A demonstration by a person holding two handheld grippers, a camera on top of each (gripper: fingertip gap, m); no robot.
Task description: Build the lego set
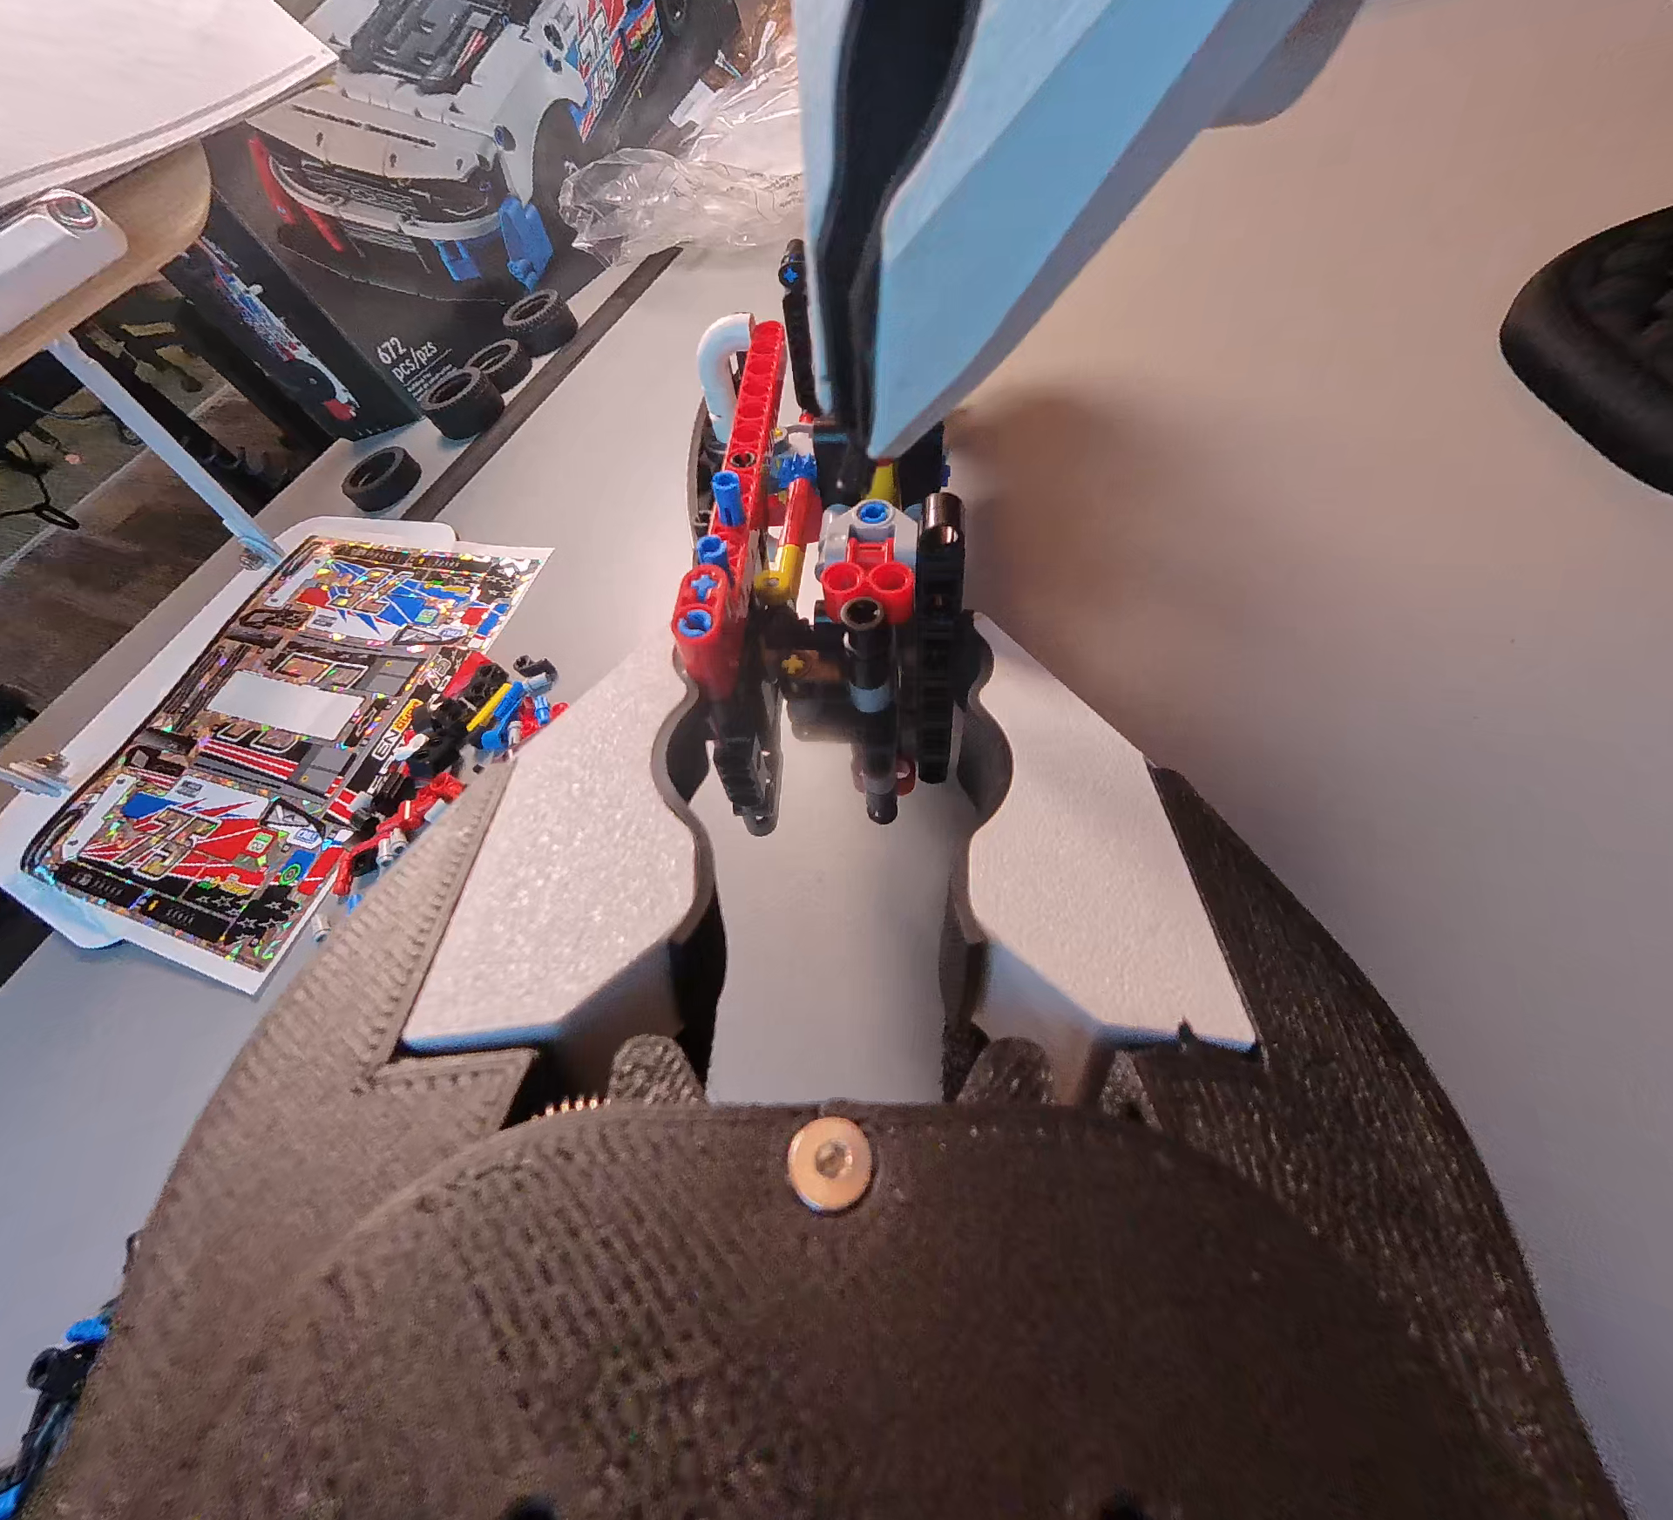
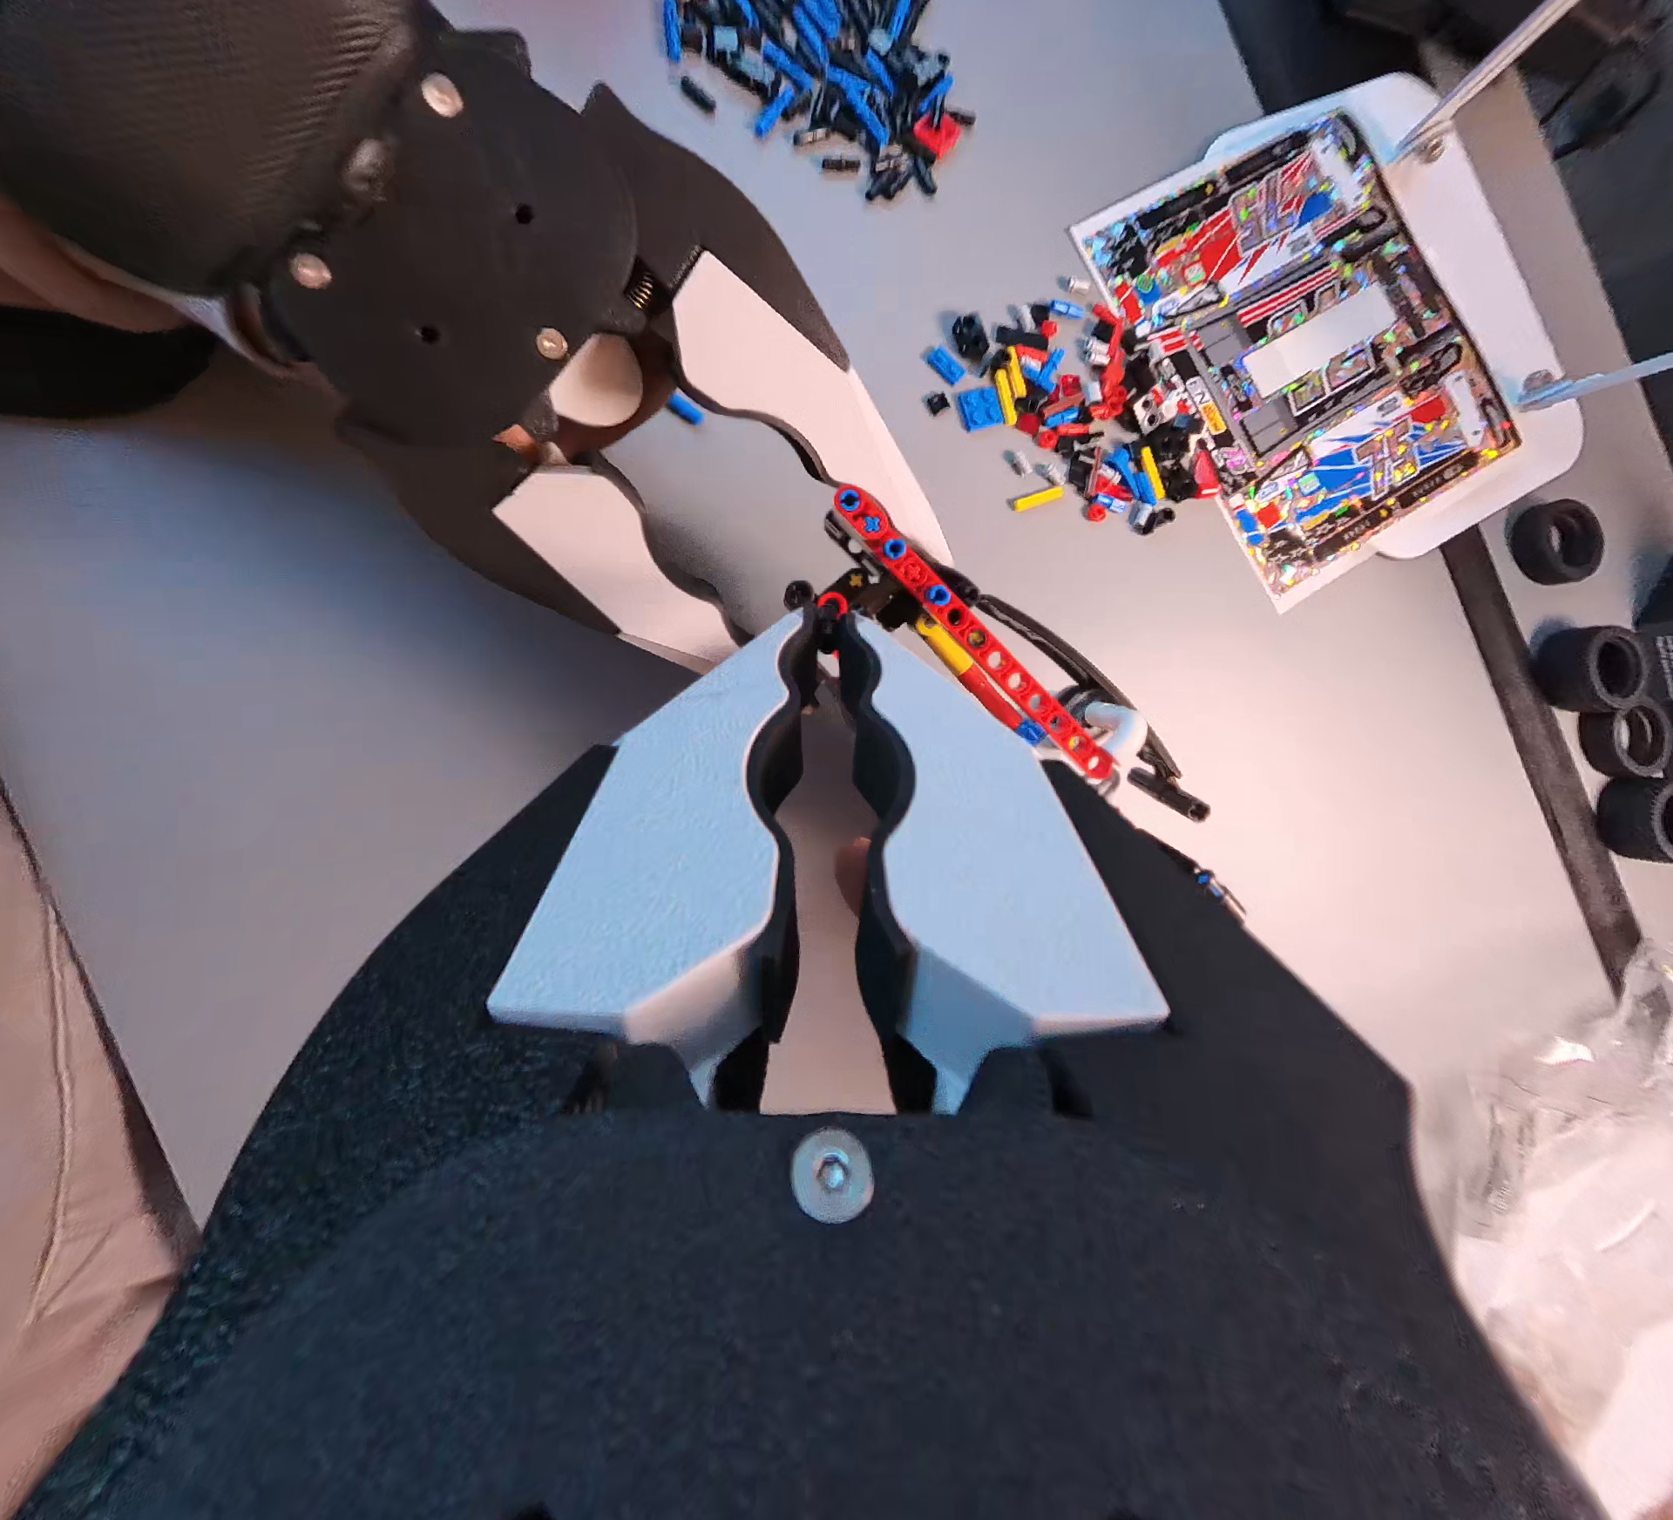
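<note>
The left gripper (image 1: pixel 828 716) clamped the Technic chassis (image 1: pixel 815 571) between its tips. The right gripper (image 2: pixel 828 625), nearly closed, pinched a pin at the chassis's near end. Light, rigid, pop-apart; the red beam (image 2: pixel 978 643) seemed the safest hold.

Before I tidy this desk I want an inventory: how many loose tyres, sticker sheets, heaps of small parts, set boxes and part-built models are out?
Loose black tyres: 4
Sticker sheet: 1
Heaps of small parts: 2
Set box: 1
Part-built model: 1
Total: 9
</note>
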